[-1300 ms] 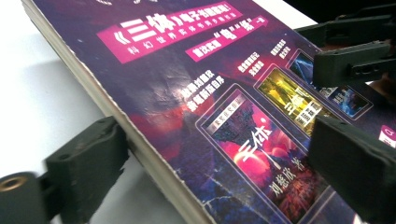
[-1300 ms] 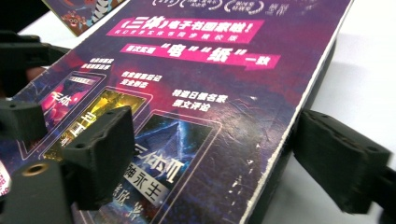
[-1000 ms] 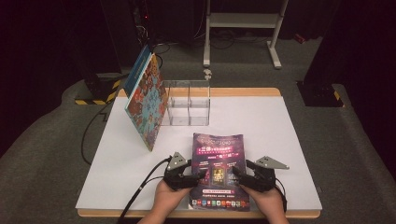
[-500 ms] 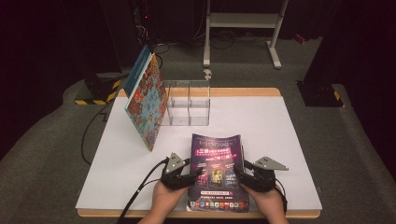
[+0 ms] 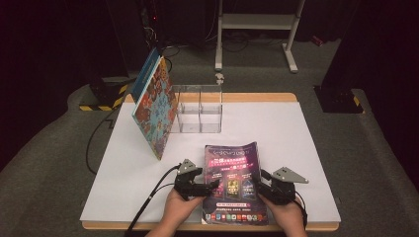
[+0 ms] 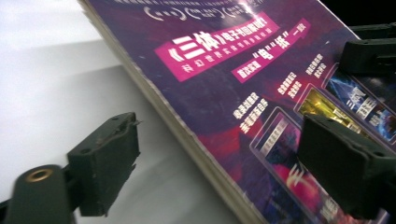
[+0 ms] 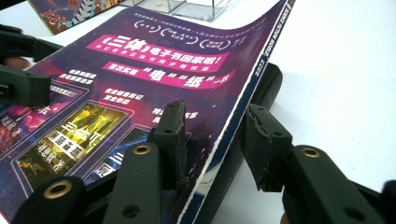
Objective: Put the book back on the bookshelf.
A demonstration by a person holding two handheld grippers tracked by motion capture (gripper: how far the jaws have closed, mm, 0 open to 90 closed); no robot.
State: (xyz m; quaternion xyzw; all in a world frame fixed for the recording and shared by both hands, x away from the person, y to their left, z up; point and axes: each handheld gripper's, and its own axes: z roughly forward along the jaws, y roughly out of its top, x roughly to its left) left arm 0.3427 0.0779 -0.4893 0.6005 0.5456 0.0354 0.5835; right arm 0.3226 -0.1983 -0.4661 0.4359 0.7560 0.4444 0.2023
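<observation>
A purple magazine (image 5: 232,177) (image 6: 243,79) (image 7: 140,70) lies at the front of the white table (image 5: 296,138). My left gripper (image 5: 212,186) (image 6: 224,149) is at its left edge; its jaws have just been opening and now stand wide, one over the cover and one out beside the page edges, touching nothing. My right gripper (image 5: 262,190) (image 7: 215,116) straddles the right edge, which curls up off the table. Its jaws have just been closing. One pad rests on the cover, while a gap remains between the other pad and the paper.
Two colourful books (image 5: 155,111) lean against a clear plastic box (image 5: 200,111) at the back left. A cable (image 5: 148,207) trails from the left gripper over the front edge. A metal stand (image 5: 257,29) is on the floor beyond the table.
The magazine has slid toward the table's front edge with both hands. The left jaws have spread wider; the right jaws have drawn in around the right edge.
</observation>
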